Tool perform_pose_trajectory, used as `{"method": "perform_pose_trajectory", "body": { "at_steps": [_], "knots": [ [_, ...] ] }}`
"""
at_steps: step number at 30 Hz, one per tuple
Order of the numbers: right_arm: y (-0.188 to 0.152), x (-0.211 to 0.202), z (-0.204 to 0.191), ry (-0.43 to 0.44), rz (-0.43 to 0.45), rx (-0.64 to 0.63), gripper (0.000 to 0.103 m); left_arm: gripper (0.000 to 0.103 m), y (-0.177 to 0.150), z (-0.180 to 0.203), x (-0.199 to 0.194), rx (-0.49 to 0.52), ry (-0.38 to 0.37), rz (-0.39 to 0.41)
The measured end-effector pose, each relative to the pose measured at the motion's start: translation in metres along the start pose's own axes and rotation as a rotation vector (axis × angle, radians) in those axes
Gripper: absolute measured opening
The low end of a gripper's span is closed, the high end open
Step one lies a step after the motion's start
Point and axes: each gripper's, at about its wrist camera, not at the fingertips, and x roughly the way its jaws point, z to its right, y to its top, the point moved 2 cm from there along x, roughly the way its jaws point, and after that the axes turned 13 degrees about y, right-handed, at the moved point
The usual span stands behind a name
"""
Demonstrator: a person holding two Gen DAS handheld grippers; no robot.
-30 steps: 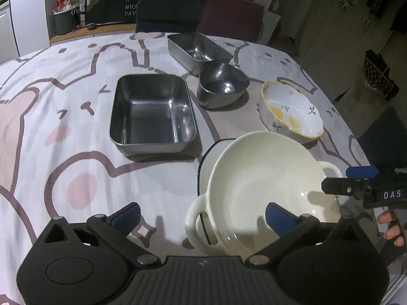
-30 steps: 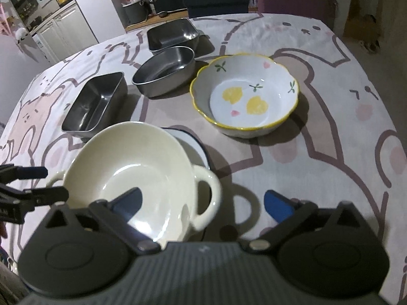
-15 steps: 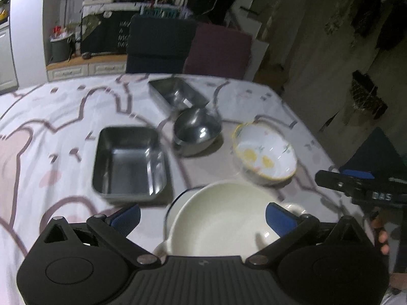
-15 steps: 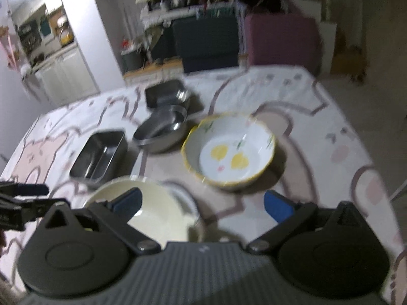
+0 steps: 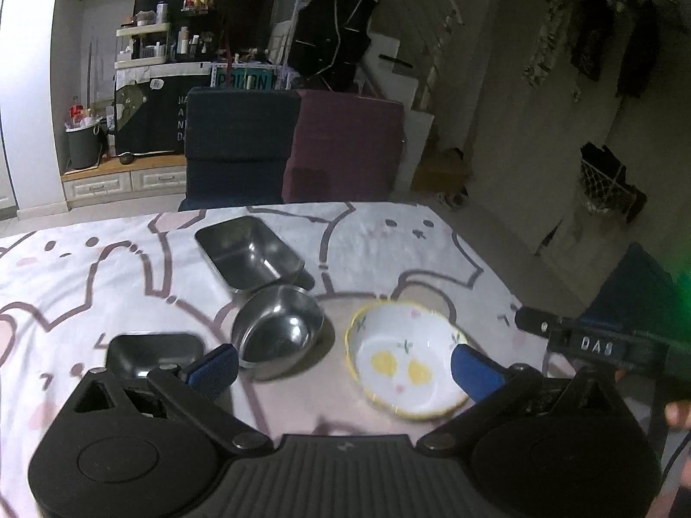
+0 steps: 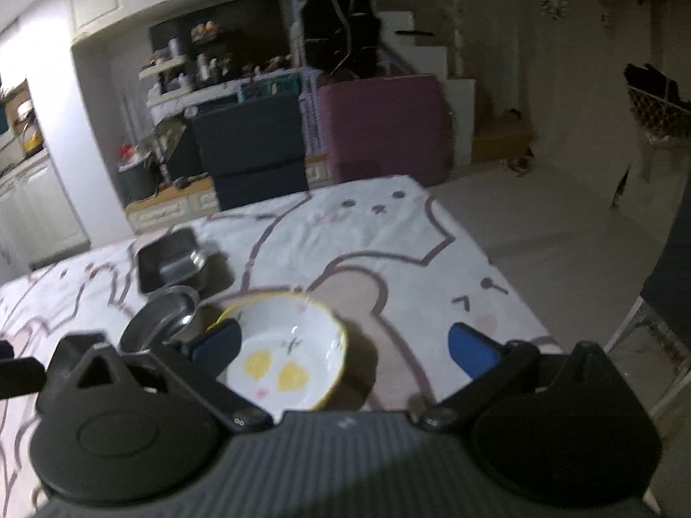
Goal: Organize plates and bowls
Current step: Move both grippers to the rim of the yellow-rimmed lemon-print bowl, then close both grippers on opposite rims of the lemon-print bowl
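left gripper (image 5: 343,364) spread wide, empty, above table (image 5: 86,276) | right gripper (image 6: 343,343) spread wide, empty | flowered bowl (image 5: 406,367) between left tips | steel bowl (image 5: 278,330) at its 9 o'clock | tray (image 5: 248,252) at 11 | second tray (image 5: 153,354) far left

Round bowl (image 5: 278,330) left of flowered bowl (image 5: 404,362), one tray (image 5: 250,252) behind, another (image 5: 153,352) further left.

left gripper (image 5: 343,364): black plastic body, ribbed centre plate, round side discs, silver screws
left fingertips (image 5: 213,367): blue ribbed pads
right gripper (image 6: 343,345): same black build, blue pads; white "DAS" label on its side in the left wrist view
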Motion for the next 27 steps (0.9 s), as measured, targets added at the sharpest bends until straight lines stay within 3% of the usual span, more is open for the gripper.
{"method": "perform_pose_trajectory", "body": {
  "at_steps": [4, 10, 15, 17, 19, 20, 27],
  "knots": [
    [0.009, 0.022, 0.017, -0.018, 0.004, 0.025, 0.103, 0.103, 0.008, 0.012, 0.026, 0.001, -0.041, 0.001],
    [0.014, 0.056, 0.043, 0.023, -0.028, 0.090, 0.103, 0.103, 0.006, 0.028, 0.072, 0.046, -0.045, -0.079],
    [0.011, 0.084, 0.052, 0.085, -0.101, 0.118, 0.099, 0.100, -0.001, 0.029, 0.104, -0.006, -0.168, -0.210],
    [0.011, 0.095, 0.054, 0.103, -0.143, 0.144, 0.075, 0.090, -0.004, 0.030, 0.114, -0.006, -0.170, -0.250],
    [0.009, 0.107, 0.053, 0.125, -0.196, 0.155, 0.060, 0.072, -0.006, 0.029, 0.123, -0.001, -0.157, -0.293],
    [0.007, 0.112, 0.053, 0.127, -0.219, 0.152, 0.053, 0.069, -0.007, 0.028, 0.127, -0.006, -0.146, -0.310],
    [-0.002, 0.131, 0.049, 0.161, -0.313, 0.171, 0.021, 0.028, -0.014, 0.022, 0.151, -0.032, -0.120, -0.392]
  ]
}}
